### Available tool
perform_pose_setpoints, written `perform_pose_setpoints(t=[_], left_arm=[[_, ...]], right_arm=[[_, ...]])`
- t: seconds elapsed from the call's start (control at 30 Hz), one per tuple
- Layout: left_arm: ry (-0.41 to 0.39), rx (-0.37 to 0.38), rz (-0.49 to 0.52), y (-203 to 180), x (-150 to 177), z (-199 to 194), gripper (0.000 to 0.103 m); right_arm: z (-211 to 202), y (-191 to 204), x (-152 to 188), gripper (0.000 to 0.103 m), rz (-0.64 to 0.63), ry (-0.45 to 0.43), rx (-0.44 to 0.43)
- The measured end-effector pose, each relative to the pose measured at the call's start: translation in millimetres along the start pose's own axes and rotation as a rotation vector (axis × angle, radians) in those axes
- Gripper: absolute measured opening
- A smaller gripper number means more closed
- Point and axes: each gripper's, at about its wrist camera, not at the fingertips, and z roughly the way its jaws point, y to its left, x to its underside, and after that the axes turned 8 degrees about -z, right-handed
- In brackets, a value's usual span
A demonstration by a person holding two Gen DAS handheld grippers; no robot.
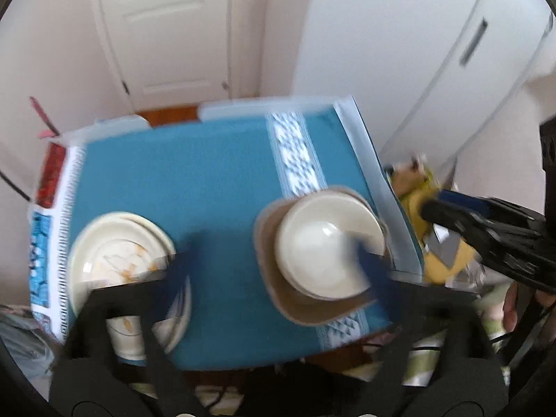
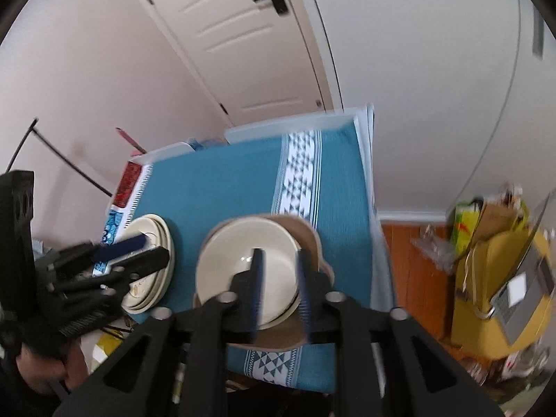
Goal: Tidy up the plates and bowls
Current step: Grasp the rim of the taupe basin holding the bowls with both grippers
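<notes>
A stack of cream bowls [image 1: 323, 246] [image 2: 243, 264] sits in a tan squarish dish [image 1: 299, 305] [image 2: 305, 236] on the blue cloth. A stack of cream plates [image 1: 118, 250] [image 2: 153, 229] with orange flower marks lies at the left. My left gripper [image 1: 274, 260] is open and empty above the cloth between the two stacks; it shows over the plates in the right wrist view [image 2: 139, 250]. My right gripper [image 2: 279, 267] is open, its fingers above the right side of the bowls, holding nothing; in the left wrist view it [image 1: 438, 205] is off the table's right edge.
The blue cloth with a white patterned band [image 1: 295, 153] [image 2: 302, 170] covers a small table. A yellow bag with clutter [image 1: 438, 243] [image 2: 500, 278] stands on the wooden floor at the right. A white door [image 2: 236, 34] and walls are behind. Boxes [image 1: 52, 173] line the table's left edge.
</notes>
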Motion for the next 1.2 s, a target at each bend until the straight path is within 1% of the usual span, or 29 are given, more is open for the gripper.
perform_pose_setpoints(t=[0.03, 0.07, 0.1, 0.17, 0.23, 0.37, 0.43, 0.53, 0.6, 0.67, 0.73, 0.8, 0.9, 0.97, 1.0, 1.03, 1.07, 1.1, 1.13, 1.17, 1.2], left_arm=[[-0.040, -0.009, -0.002, 5, 1, -8, 0.103], [-0.044, -0.011, 0.001, 10, 2, -11, 0.103], [-0.020, -0.014, 0.009, 14, 3, -9, 0.103], [0.026, -0.031, 0.020, 21, 9, -2, 0.103], [0.074, -0.031, 0.033, 28, 21, 10, 0.103], [0.156, -0.036, 0.059, 30, 40, 36, 0.103], [0.177, -0.039, 0.068, 30, 45, 48, 0.103], [0.200, -0.027, 0.059, 30, 49, 60, 0.103], [0.212, -0.021, 0.054, 30, 51, 67, 0.103], [0.230, -0.018, 0.063, 28, 54, 75, 0.103], [0.255, -0.024, 0.080, 27, 58, 83, 0.103], [0.270, -0.026, 0.094, 24, 59, 91, 0.102], [0.291, -0.022, 0.096, 23, 59, 102, 0.102], [0.313, -0.024, 0.094, 22, 59, 110, 0.101], [0.322, -0.023, 0.094, 21, 58, 114, 0.101], [0.331, -0.021, 0.095, 21, 58, 117, 0.098], [0.339, -0.018, 0.095, 20, 59, 120, 0.092], [0.346, -0.016, 0.096, 19, 60, 124, 0.088], [0.353, -0.015, 0.097, 19, 60, 127, 0.079], [0.360, -0.006, 0.094, 18, 61, 131, 0.074], [0.357, 0.002, 0.086, 18, 61, 133, 0.071]], right_arm=[[-7, 0, -1, 0.093, -0.023, -0.005, 0.005], [-11, 0, -1, 0.102, -0.042, -0.002, 0.021], [-12, -1, -1, 0.103, -0.058, 0.009, 0.040], [-12, -3, 3, 0.103, -0.103, 0.062, 0.105], [-9, -6, 8, 0.103, -0.124, 0.095, 0.138], [2, -9, 20, 0.103, -0.169, 0.155, 0.152], [12, -11, 27, 0.102, -0.152, 0.180, 0.136], [23, -14, 37, 0.102, -0.124, 0.174, 0.092], [31, -13, 41, 0.102, -0.135, 0.202, 0.113], [40, -11, 42, 0.102, -0.156, 0.246, 0.167], [47, -11, 43, 0.103, -0.156, 0.271, 0.200], [57, -12, 43, 0.103, -0.168, 0.308, 0.186], [78, -14, 45, 0.102, -0.172, 0.387, 0.194], [86, -13, 45, 0.099, -0.180, 0.408, 0.184], [89, -12, 45, 0.095, -0.187, 0.419, 0.183], [93, -11, 44, 0.088, -0.198, 0.431, 0.180], [96, -10, 44, 0.084, -0.207, 0.440, 0.176], [100, -8, 45, 0.074, -0.217, 0.452, 0.168], [103, -8, 46, 0.067, -0.224, 0.460, 0.156], [106, -7, 47, 0.064, -0.227, 0.458, 0.137], [110, -6, 48, 0.058, -0.229, 0.458, 0.120]])
